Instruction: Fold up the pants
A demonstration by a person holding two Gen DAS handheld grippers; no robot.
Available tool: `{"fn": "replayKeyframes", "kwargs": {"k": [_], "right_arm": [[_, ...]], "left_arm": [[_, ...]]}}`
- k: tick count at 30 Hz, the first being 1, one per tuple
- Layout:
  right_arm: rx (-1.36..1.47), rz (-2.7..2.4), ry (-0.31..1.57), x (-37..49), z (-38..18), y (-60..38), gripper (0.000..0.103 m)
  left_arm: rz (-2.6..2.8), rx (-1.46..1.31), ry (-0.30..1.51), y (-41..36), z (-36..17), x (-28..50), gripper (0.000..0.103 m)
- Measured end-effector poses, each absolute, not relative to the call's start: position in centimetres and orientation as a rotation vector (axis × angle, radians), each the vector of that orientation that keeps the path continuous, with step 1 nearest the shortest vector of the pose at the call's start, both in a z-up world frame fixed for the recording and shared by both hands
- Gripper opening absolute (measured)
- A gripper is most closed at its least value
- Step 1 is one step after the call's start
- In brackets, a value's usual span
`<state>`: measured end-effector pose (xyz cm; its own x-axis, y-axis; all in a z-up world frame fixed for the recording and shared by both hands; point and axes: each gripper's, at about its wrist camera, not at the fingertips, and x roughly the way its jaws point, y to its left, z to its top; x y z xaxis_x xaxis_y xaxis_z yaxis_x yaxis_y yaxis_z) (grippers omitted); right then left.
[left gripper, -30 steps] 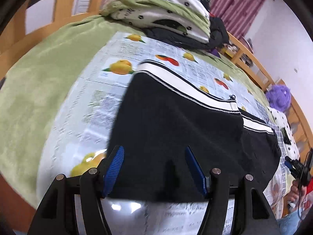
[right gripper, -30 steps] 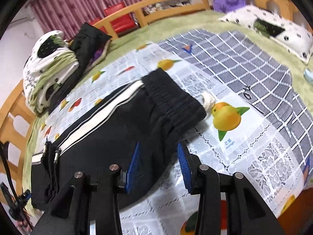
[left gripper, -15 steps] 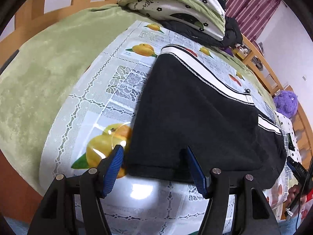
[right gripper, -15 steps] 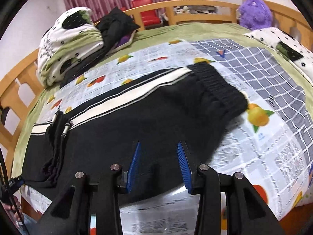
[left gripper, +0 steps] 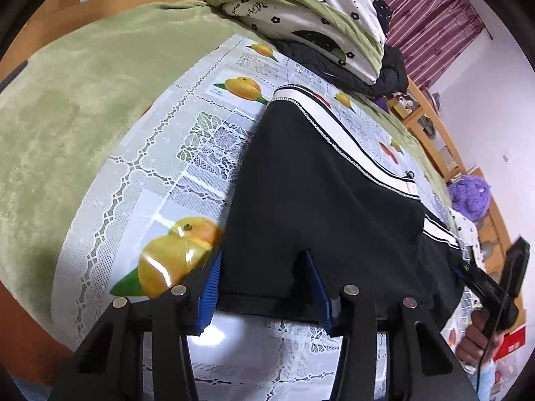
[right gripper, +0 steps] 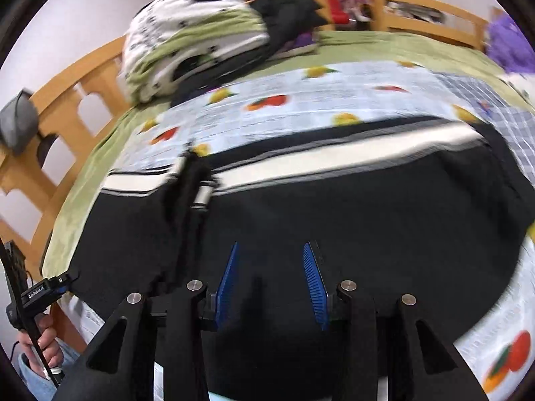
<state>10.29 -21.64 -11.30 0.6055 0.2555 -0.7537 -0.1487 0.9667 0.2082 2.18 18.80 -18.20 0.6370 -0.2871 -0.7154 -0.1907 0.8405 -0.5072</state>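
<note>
Black pants [left gripper: 317, 200] with a white side stripe lie flat on a fruit-print plastic cloth [left gripper: 160, 173] on a bed. They also show in the right wrist view [right gripper: 334, 220], which is blurred. My left gripper [left gripper: 264, 277] is open, its blue pads straddling the pants' near hem edge at one end. My right gripper [right gripper: 271, 267] is open and hovers over the black fabric near the middle of the pants, holding nothing. A folded bunch of fabric [right gripper: 187, 187] with a stripe end lies on the pants to the left.
A stack of folded bedding [left gripper: 311, 16] and a dark jacket [left gripper: 391, 70] sit at the far end of the bed. A green blanket [left gripper: 77, 100] covers the bed. A wooden bed rail [right gripper: 67, 100] runs along the left. A purple plush toy [left gripper: 468, 193] lies far right.
My left gripper has drawn back and lower to the pants' hem edge. My right gripper has swung left from the waistband end to over the middle of the pants.
</note>
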Motion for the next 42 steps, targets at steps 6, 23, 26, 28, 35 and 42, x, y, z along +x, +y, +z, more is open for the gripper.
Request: {"fn": "replayKeyframes", "kwargs": {"k": [6,23,26,28,35,42], "right_arm": [[0.046,0.321,0.883,13.8,-11.7,-15.2,0.040],[0.179,0.299,1.025,17.2,-16.3,-14.9,0.031],[0.244,0.306,1.050,16.1,-14.7,-16.5,0.036],[0.260,0.315,1.043,14.6,-13.7,-17.4,0.036],[0.323,0.447,1.111,10.7,-14.7,-17.1,0.037],[0.278,0.574,1.016,7.9,-11.5,-17.4,0.017]], "left_arm": [[-0.112,-0.562,0.875,19.1,-18.3,1.8,0.046],[-0.166,-0.637,0.887,20.6,-18.5,1.9,0.046],[-0.166,-0.646,0.886,20.7,-18.4,1.7,0.046],[-0.165,-0.643,0.883,20.9,-18.4,1.5,0.046],[-0.156,-0.650,0.884,21.0,-18.5,1.3,0.046],[-0.153,-0.650,0.843,20.7,-17.6,0.9,0.046]]}}
